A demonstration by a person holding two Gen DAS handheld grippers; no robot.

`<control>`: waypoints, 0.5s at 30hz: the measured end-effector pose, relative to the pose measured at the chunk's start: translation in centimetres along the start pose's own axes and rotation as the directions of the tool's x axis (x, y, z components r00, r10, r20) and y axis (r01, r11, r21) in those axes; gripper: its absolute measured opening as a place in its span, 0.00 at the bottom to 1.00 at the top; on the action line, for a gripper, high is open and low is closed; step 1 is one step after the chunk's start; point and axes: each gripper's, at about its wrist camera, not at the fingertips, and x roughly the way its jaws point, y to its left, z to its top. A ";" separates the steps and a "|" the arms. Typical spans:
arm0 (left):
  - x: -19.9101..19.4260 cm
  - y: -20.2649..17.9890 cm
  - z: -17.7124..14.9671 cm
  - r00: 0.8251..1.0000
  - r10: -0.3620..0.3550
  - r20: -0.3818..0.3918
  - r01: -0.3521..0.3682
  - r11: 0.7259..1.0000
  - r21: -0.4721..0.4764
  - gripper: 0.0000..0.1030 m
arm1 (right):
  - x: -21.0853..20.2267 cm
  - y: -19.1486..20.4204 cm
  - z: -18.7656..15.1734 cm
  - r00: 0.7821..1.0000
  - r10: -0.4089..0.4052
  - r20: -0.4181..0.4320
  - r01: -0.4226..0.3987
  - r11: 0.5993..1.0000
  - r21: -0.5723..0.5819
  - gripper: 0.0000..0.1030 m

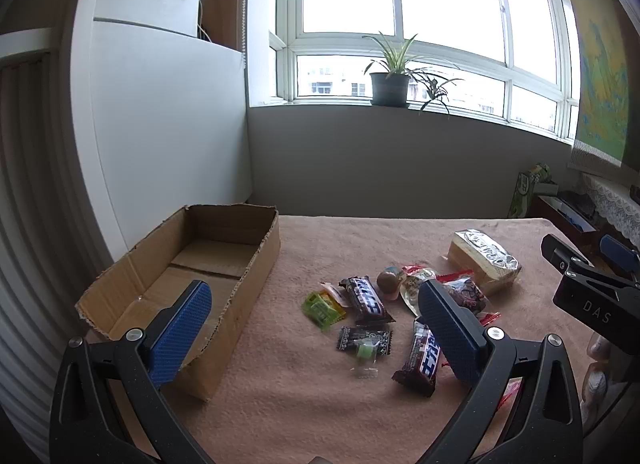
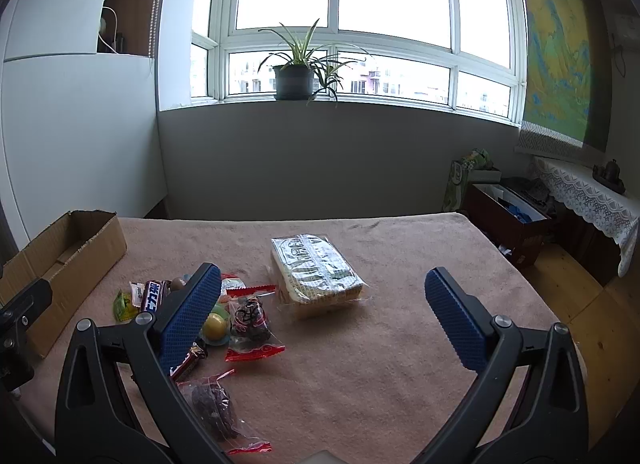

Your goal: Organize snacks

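An open cardboard box [image 1: 192,260] [image 2: 68,248], with nothing visible inside, stands at the table's left. Small snacks lie scattered to its right: two dark chocolate bars [image 1: 366,300] [image 1: 420,360], a green packet [image 1: 322,308], a black wrapper with a green candy [image 1: 365,344], and red-edged packets of dark fruit [image 2: 250,322] [image 2: 214,408]. A large silver-topped cake pack [image 1: 484,260] [image 2: 316,276] lies farther right. My left gripper [image 1: 316,328] hovers open above the box edge and snacks. My right gripper [image 2: 324,316] is open in front of the cake pack, holding nothing.
A pink towel-like cloth [image 2: 380,364] covers the table. Beyond the far edge are a grey wall and a windowsill with a potted plant [image 2: 294,79]. A dark box of items [image 2: 508,219] and a lace-covered shelf [image 2: 588,191] stand off the table's right side.
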 end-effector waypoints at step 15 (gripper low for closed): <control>0.8 1.3 -0.4 0.999 -0.017 -0.033 0.016 1.000 -0.009 0.99 | 0.9 -1.4 -1.3 0.997 0.060 -0.056 -0.060 0.998 -0.002 1.00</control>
